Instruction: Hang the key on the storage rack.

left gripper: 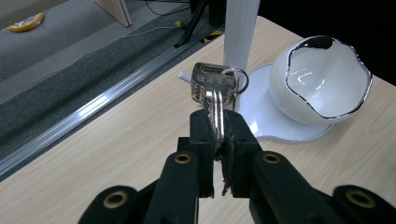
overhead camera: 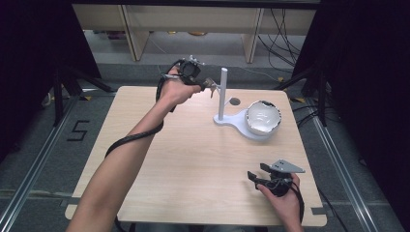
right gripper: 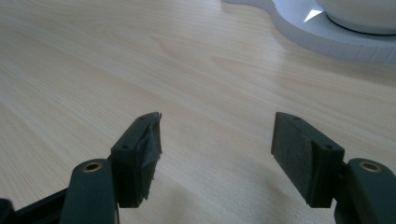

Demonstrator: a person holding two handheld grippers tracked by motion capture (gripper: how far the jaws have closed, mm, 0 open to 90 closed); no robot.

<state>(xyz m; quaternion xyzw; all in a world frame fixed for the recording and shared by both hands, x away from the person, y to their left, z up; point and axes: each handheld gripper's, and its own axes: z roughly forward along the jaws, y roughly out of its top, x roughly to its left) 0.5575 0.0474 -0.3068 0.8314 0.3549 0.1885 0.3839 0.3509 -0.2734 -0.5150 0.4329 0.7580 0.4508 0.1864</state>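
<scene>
My left gripper is shut on the blades of a bunch of silver keys; their heads and ring stick up beyond the jaws. In the high view that gripper hovers above the table's far edge, just left of the white upright post. The post rises from a white stand base that also carries a white bowl with a dark wavy rim. The key ring lies close to the post's small side peg. My right gripper rests low at the near right, open, with nothing between its jaws.
The pale wooden table has a small round hole behind the stand. Dark tripod legs stand on the floor at both sides. Wooden furniture legs and cables lie beyond the far edge. A yellow object lies on the floor.
</scene>
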